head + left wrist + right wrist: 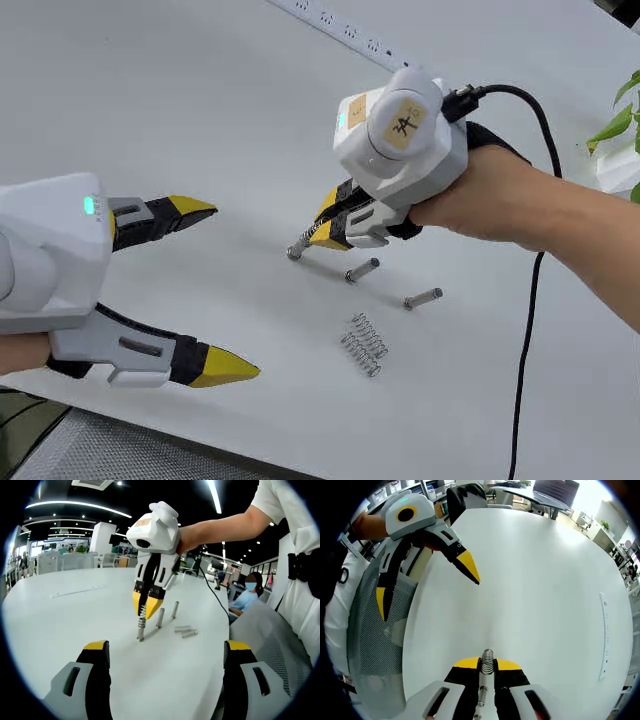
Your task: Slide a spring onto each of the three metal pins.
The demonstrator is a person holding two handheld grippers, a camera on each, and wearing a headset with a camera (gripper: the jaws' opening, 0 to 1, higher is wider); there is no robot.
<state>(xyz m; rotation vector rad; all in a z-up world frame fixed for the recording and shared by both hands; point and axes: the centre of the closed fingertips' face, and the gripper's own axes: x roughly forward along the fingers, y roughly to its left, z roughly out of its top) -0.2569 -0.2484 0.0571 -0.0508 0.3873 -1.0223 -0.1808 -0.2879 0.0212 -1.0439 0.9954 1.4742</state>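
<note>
- Left hand-held gripper (236,290): jaws wide apart, holding nothing. It hovers over the tabletop (200,100), left of the first pin and well apart from it.
- First pin (295,252): leftmost in the row. A spring (488,661) sits around its top, and the right hand-held gripper (318,236) is clamped on that spring directly above the first pin.
- Governing relation: the first pin lies straight below the right jaws, with its long axis in line with the spring's bore. The next move is judged to be a push down along that axis. The right hand is the nearer one.
- Second pin (362,270) and third pin (423,298): right of the first pin, both bare.
- Loose springs (363,345): two lie flat side by side, right of the first pin, on the person's side.
- View differences: the left gripper view shows all the pins standing upright, with bare shaft below the spring. The head view foreshortens them. The right gripper view shows the end coil between the yellow tips.
</note>
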